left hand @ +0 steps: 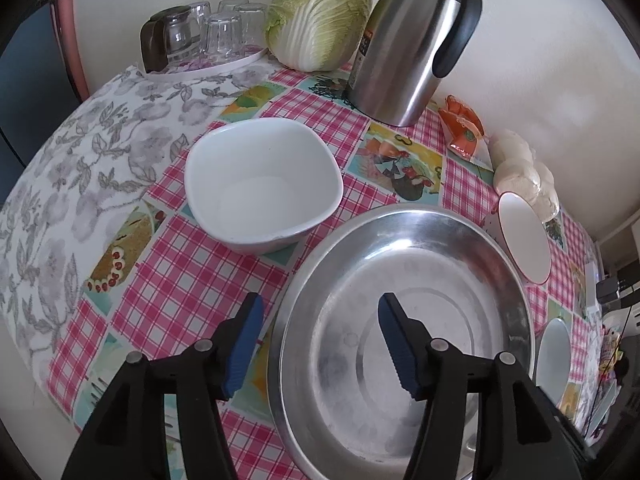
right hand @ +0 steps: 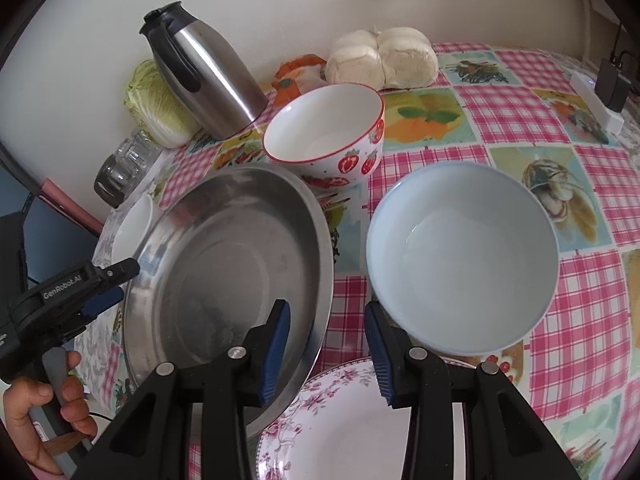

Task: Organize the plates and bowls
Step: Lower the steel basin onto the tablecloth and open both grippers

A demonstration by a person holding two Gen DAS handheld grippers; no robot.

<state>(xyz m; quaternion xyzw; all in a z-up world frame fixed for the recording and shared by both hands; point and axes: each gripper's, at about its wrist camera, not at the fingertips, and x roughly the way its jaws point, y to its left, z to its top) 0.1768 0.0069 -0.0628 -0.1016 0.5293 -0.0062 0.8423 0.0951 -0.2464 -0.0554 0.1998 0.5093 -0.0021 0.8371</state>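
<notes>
My left gripper (left hand: 320,344): jaws apart, clamped on nothing; the rim of the wide round steel pan (left hand: 404,340) runs between my blue pads, one pad over the cloth, the other over the pan's floor.
My right gripper (right hand: 326,354): jaws apart, empty; the pan's edge passes between the pads, no pad pressing on it.
Steel pan: flat on the pink checked oilcloth table (right hand: 560,332), dead centre between my two tools.
White squarish ceramic bowl (left hand: 262,184): at 11 o'clock from the pan in the left view, just apart from it.
Strawberry-print round bowl with red rim (right hand: 324,130): at 12 o'clock from the pan in the right view, close beside it.
Pale blue round bowl (right hand: 462,256): at 3 o'clock from the pan, near my right pad.
Floral-rimmed white plate (right hand: 340,424): at 6 o'clock, under my right jaws, its edge tucked below the pan's rim.
Brushed steel jug with black handle (left hand: 412,40): at 12 o'clock, by the wall.
My hand (right hand: 40,412): at 8 o'clock in the right view, wrapped round the left tool's grip.
</notes>
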